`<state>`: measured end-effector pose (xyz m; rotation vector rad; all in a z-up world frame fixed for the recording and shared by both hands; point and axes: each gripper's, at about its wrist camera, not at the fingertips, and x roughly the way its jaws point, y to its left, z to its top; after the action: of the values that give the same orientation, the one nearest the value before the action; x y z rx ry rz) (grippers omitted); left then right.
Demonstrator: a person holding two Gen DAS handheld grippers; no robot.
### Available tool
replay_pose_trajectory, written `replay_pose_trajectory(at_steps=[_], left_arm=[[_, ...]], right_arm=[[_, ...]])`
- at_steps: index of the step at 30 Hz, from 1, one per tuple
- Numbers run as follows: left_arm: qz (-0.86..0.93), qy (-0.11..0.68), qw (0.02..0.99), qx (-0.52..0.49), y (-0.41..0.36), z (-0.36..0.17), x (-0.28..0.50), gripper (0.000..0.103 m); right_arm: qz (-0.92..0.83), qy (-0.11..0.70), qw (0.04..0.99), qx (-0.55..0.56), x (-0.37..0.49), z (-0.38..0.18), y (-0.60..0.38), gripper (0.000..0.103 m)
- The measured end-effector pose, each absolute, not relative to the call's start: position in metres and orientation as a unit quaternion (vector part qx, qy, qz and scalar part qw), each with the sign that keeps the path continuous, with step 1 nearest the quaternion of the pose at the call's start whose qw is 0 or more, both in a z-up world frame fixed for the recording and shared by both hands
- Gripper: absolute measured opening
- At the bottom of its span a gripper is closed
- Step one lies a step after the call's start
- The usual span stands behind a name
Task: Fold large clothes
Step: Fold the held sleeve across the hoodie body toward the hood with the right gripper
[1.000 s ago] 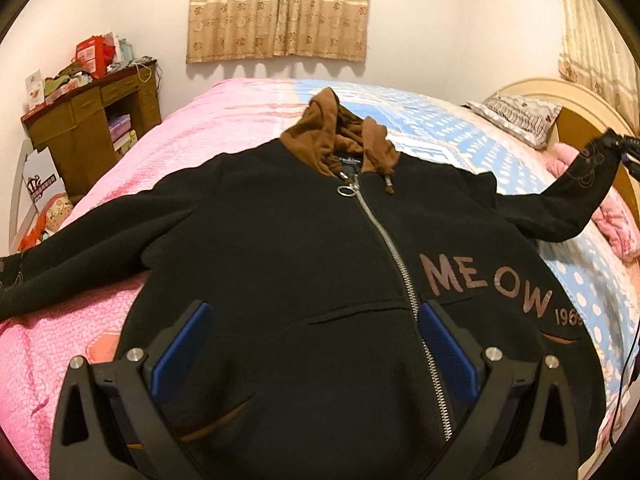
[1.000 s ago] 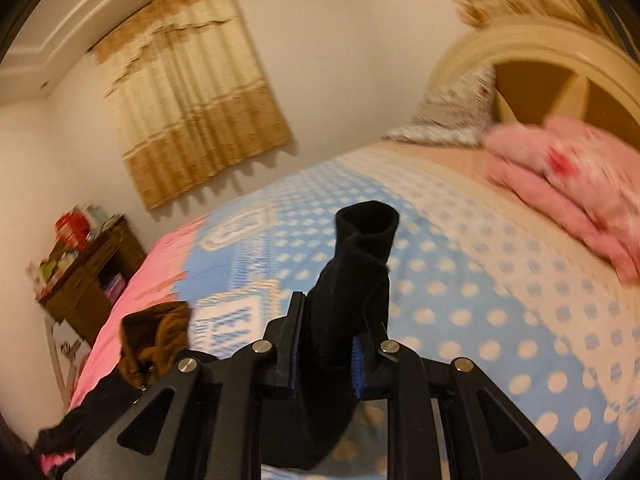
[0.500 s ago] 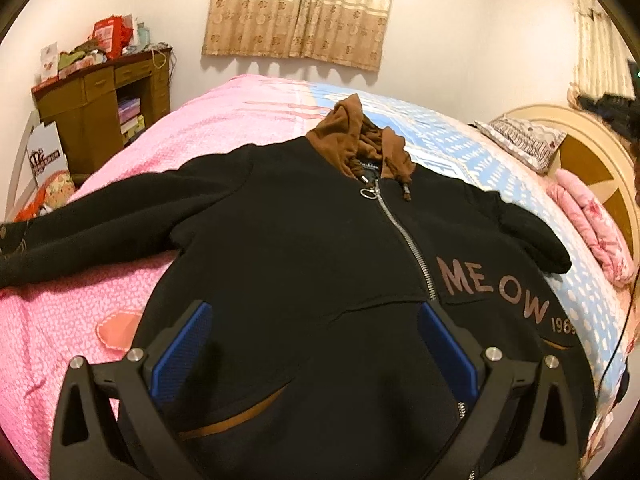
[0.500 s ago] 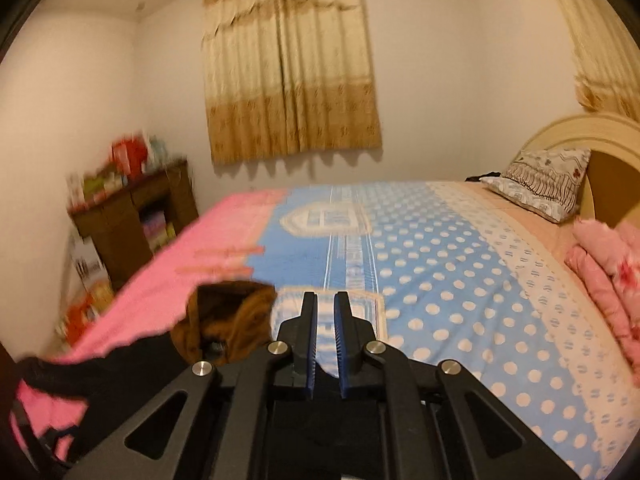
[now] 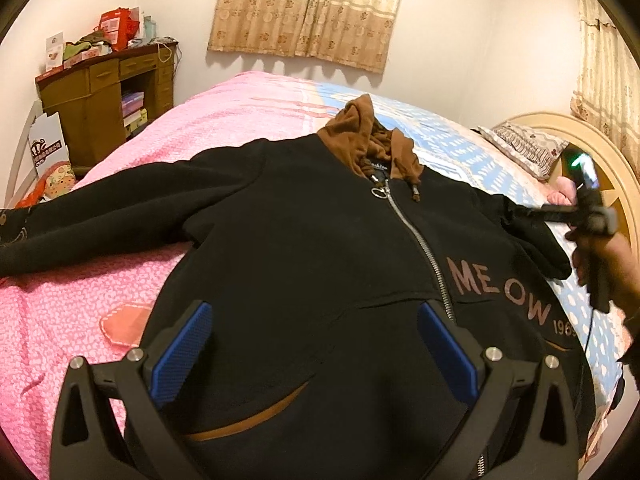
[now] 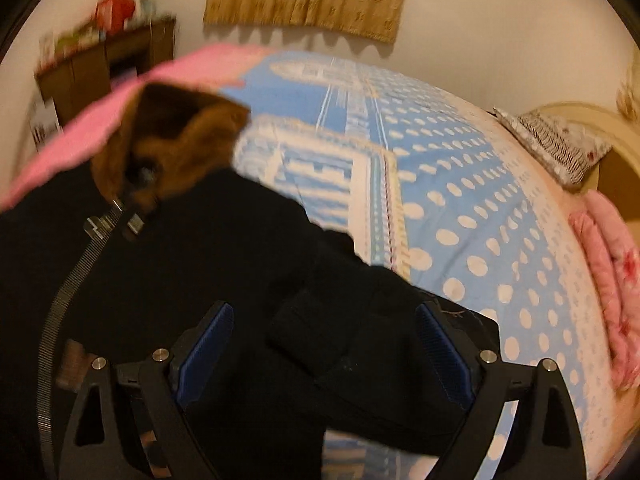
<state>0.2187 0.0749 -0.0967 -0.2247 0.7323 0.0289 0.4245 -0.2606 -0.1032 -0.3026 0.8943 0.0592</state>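
"MEOW" — and "196…" below — on the black hoodie point(image 5: 320, 264)

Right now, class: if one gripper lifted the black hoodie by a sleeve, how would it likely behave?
The black hoodie would probably go floppy: its near sleeve already lies bunched in soft folds. It looks thick and fleecy, so likely heavy for a garment and not slippery. The metal zipper may stiffen the front slightly.
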Motion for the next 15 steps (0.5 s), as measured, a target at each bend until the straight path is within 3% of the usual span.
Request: replay_pose_trajectory(at_steps=[2,3,4,7,15], left_arm=[[0.016,0.358,0.927,-0.11,0.077,-0.097,0.218,0.103],[0.017,0.358,0.927,-0.111,0.079,-0.097,0.217,0.103],[0.017,0.358,0.926,-0.115,0.081,-0.097,0.217,0.103],[0.013,0.36,0.924,-0.13,0.087,-0.1,0.216,0.103],[0.028,0.354,0.928,-0.114,0.087,-0.1,0.211,0.103]], right_arm=[[0.025,0.449,0.88,-0.15,0.432,-0.121,-0.266,0.092],[0.025,0.455,0.878,-0.145,0.434,-0.126,-0.27,0.082],[0.013,0.457,0.877,-0.146,0.435,-0.129,-0.276,0.059],[0.021,0.444,0.888,-0.115,0.429,-0.116,-0.291,0.036],[0.019,0.33,0.942,-0.059,0.402,0.0,-0.313,0.03]])
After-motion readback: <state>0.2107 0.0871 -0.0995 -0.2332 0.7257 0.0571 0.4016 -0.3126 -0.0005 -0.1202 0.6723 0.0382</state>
